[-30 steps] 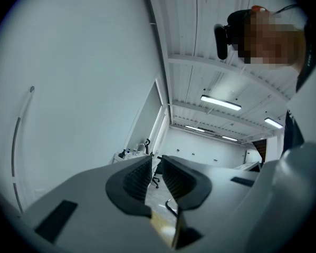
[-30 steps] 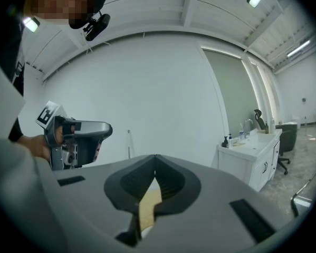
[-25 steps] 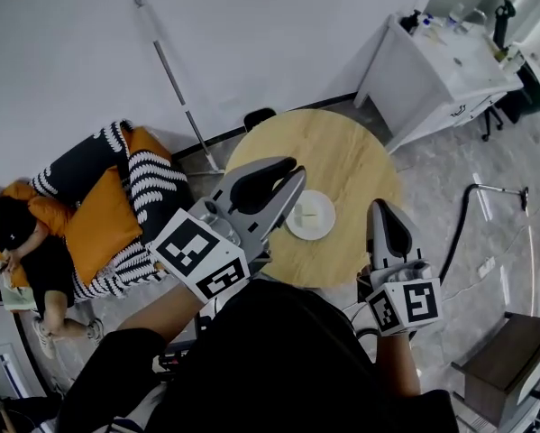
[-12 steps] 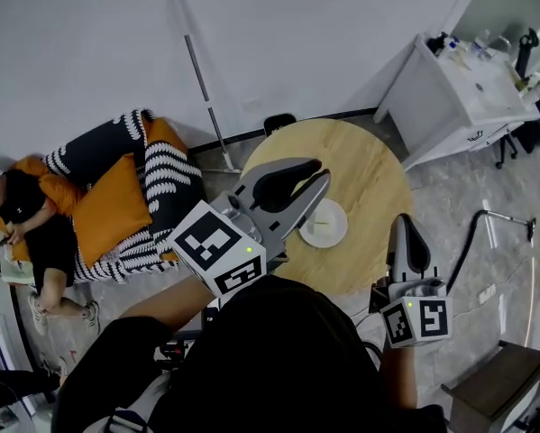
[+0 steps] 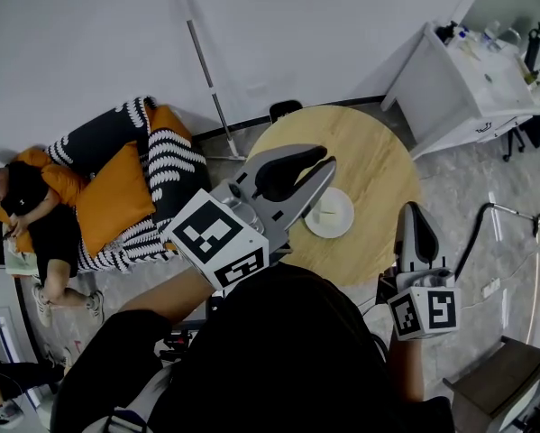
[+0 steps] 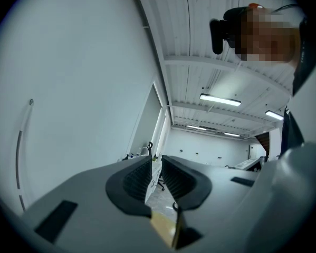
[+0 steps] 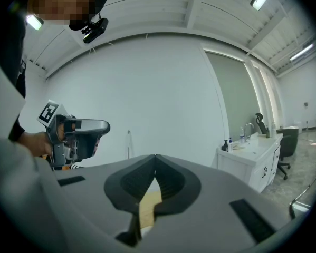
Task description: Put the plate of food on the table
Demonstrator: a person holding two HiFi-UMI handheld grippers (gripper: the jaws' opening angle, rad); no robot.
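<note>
A white plate (image 5: 329,212) with a small pale bit of food rests on the round wooden table (image 5: 360,156), near its front edge. My left gripper (image 5: 326,161) is held level above the table's near left side, its tips just left of the plate. Its jaws stand a narrow gap apart, open, with nothing between them (image 6: 156,158). My right gripper (image 5: 410,209) is off the table's front right edge, right of the plate. It is shut and empty (image 7: 155,156). The plate is hidden in both gripper views.
A person (image 5: 31,215) lies on a striped sofa with orange cushions (image 5: 116,201) at the left. A pole (image 5: 206,70) leans on the wall. A white cabinet (image 5: 468,79) with bottles stands at the back right. A hose (image 5: 486,219) lies on the floor.
The head view has drifted, so the table and plate sit further right in the picture. Both grippers keep their stance and their jaws are unchanged.
</note>
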